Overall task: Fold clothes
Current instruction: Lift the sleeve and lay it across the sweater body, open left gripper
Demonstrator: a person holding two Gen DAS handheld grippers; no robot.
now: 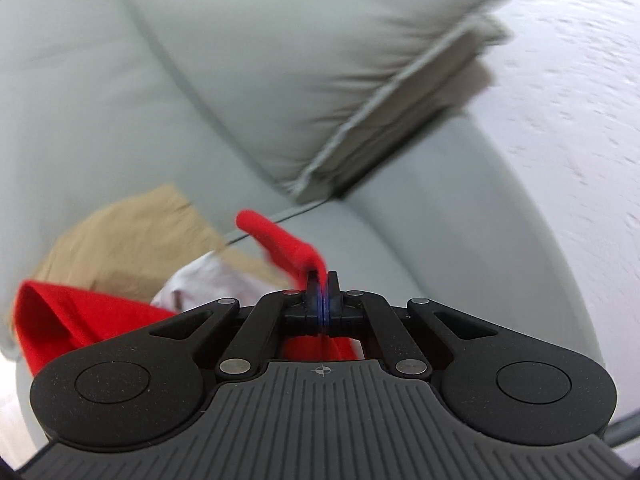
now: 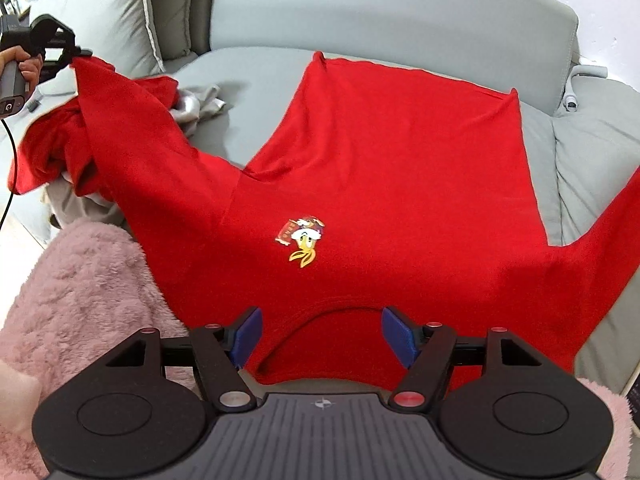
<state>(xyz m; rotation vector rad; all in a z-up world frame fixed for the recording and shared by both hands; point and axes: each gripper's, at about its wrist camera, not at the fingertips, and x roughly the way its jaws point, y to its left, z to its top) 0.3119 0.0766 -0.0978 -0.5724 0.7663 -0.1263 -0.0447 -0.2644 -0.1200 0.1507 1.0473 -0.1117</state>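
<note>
Red cotton long-sleeved shirt point(image 2: 380, 168) with a small duck print lies spread on the grey sofa seat point(image 2: 248, 76); the left gripper point(image 2: 78, 56) has its fingers clenched on the sleeve end, lifted; the right gripper point(image 2: 320, 336) hangs released over the collar; folding that sleeve across the body seemingly comes next; no containers are visible.

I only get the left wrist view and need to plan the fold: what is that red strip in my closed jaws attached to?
Observer: The left gripper pinches a sleeve end of a red shirt spread on the sofa.
Operator: Is the right gripper holding it too?
Observer: No, the right gripper is open above the collar.
Operator: Which side faces up?
Observer: A cartoon duck print shows.
</note>
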